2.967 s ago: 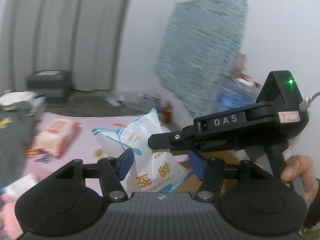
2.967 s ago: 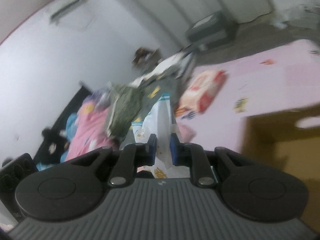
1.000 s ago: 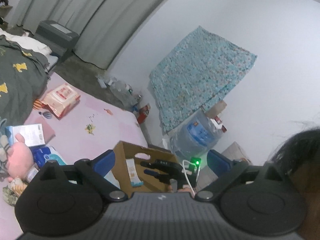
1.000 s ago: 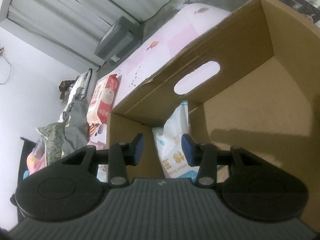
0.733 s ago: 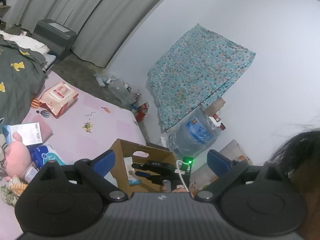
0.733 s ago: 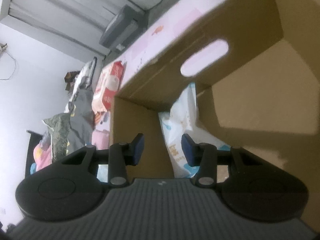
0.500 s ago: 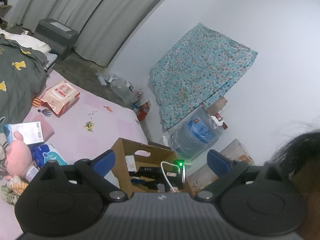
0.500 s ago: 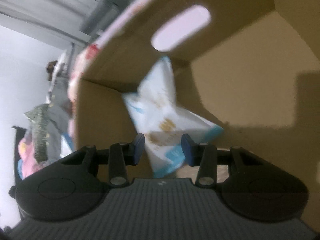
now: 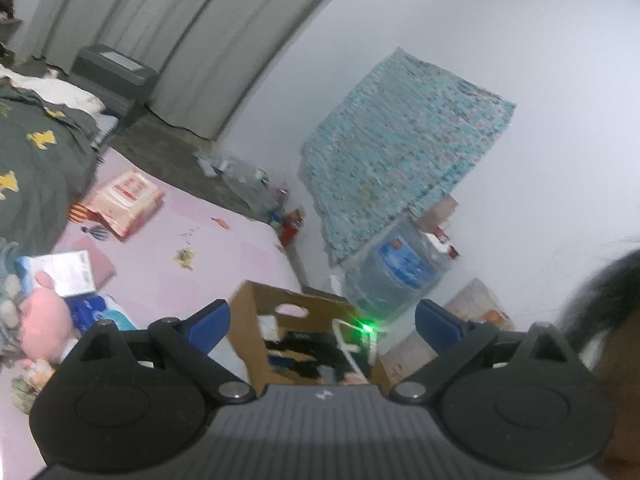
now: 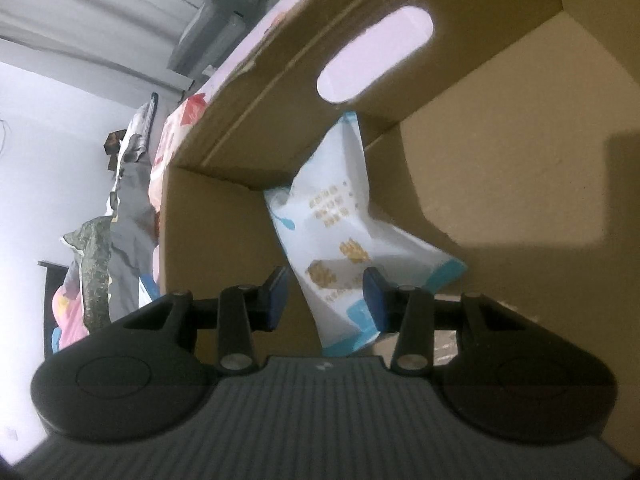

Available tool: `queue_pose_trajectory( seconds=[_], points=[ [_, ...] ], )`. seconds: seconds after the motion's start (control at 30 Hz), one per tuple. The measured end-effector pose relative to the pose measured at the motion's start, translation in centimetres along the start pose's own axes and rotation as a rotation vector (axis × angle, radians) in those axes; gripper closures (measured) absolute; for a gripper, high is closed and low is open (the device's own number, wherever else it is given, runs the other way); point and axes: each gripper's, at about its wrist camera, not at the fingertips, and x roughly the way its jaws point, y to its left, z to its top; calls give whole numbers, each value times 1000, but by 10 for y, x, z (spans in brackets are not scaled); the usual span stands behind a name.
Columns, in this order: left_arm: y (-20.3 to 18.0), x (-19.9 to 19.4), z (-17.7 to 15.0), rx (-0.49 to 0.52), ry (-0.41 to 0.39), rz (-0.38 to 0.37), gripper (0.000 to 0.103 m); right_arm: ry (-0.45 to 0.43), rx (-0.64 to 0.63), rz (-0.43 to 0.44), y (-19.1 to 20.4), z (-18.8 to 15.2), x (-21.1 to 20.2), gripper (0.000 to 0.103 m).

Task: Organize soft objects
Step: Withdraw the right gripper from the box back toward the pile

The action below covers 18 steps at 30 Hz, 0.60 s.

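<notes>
A white and blue soft packet (image 10: pixel 340 232) lies in the corner of the cardboard box (image 10: pixel 500 128). My right gripper (image 10: pixel 325 294) is open inside the box, its blue pads either side of the packet's lower end without gripping it. My left gripper (image 9: pixel 322 320) is open and empty, held high above the box (image 9: pixel 248 328); the right gripper (image 9: pixel 316 350) shows inside the box there. On the pink bed lie a red and white wipes pack (image 9: pixel 128 196), a pink plush toy (image 9: pixel 42 320), a blue packet (image 9: pixel 96 312) and a white box (image 9: pixel 64 272).
A grey blanket with yellow shapes (image 9: pixel 36 160) covers the bed's left side. A water bottle (image 9: pixel 396 272) and cartons (image 9: pixel 472 312) stand by the wall behind the box. A patterned cloth (image 9: pixel 400 152) hangs on the wall. Dark hair (image 9: pixel 608 320) fills the right edge.
My right gripper carried the packet from above the bed into the box, opened and let it go. The packet tipped over inside. My left gripper rose high and stays open.
</notes>
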Motion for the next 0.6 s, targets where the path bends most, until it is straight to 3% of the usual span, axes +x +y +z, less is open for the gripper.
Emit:
queue_pose_trajectory(
  seconds=[0.13, 0.3, 0.47, 0.6],
  points=[
    [19, 7, 4, 14, -25, 117, 1, -24, -14, 14, 6, -3, -11, 62],
    [59, 24, 5, 45, -37, 335, 1, -77, -55, 35, 26, -6, -40, 62],
    [97, 37, -2, 113, -38, 515, 1, -108, -136, 62, 59, -7, -74, 62],
    [119, 52, -15, 200, -20, 629, 1, -90, -220, 122, 108, -14, -77, 62]
  ],
)
